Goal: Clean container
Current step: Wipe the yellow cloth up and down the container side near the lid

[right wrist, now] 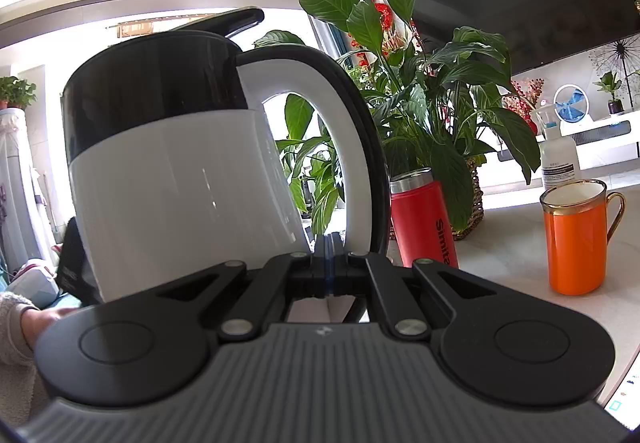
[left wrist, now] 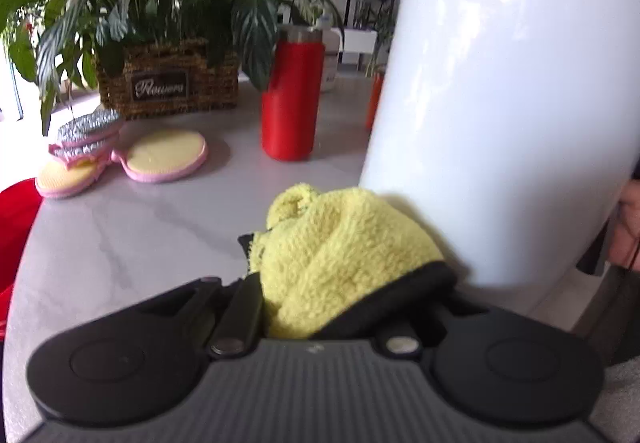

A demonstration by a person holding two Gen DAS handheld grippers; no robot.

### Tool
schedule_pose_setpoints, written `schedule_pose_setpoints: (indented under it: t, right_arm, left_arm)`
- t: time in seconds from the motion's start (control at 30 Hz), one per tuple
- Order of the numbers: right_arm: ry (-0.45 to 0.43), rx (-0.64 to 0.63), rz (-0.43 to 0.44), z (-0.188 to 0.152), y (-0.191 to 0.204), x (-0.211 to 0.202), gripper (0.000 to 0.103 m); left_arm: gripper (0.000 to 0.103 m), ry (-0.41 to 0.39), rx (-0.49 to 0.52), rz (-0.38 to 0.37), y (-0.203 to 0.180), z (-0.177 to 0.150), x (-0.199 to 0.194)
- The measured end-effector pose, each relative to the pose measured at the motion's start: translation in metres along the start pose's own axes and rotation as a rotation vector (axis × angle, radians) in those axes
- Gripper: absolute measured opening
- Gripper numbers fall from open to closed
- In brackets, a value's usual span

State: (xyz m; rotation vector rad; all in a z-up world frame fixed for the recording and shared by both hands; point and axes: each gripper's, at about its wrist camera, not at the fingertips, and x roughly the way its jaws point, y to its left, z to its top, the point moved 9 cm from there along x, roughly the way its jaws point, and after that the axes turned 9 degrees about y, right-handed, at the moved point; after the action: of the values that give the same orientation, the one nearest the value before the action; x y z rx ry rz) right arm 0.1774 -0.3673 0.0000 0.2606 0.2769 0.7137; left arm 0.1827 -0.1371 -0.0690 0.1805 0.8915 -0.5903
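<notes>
Left gripper [left wrist: 320, 243] clamps yellow cloth [left wrist: 340, 255] beside white kettle [left wrist: 500, 103].
Right gripper [right wrist: 329, 255] fully closed at kettle handle [right wrist: 356, 131]; bare table [left wrist: 140, 243] left of cloth.

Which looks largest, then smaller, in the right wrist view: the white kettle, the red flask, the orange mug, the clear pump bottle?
1. white kettle, largest, though nearness to the camera inflates it.
2. red flask and orange mug: alike, not ranked.
3. clear pump bottle, smallest, but it stands farther back.
</notes>
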Motion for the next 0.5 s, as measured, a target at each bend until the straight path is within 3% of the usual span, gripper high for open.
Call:
schedule_pose_setpoints:
  t: [0.1, 0.27, 0.37, 0.5]
  right_arm:
    - [0.0, 0.0, -0.001, 0.0, 0.0, 0.0, 0.002]
    - [0.001, 0.0, -0.001, 0.0, 0.0, 0.001, 0.002]
    - [0.002, -0.001, -0.003, 0.001, 0.0, 0.001, 0.002]
    - [0.005, -0.002, -0.006, 0.001, 0.001, 0.0, 0.002]
  left_arm:
    - [0.007, 0.078, -0.035, -0.019, 0.007, -0.01, 0.017]
    - [0.007, 0.086, -0.045, -0.013, 0.009, -0.017, 0.019]
    - [0.007, 0.048, -0.017, 0.02, 0.005, -0.013, 0.01]
    - [0.007, -0.066, 0.023, 0.052, -0.007, 0.001, -0.021]
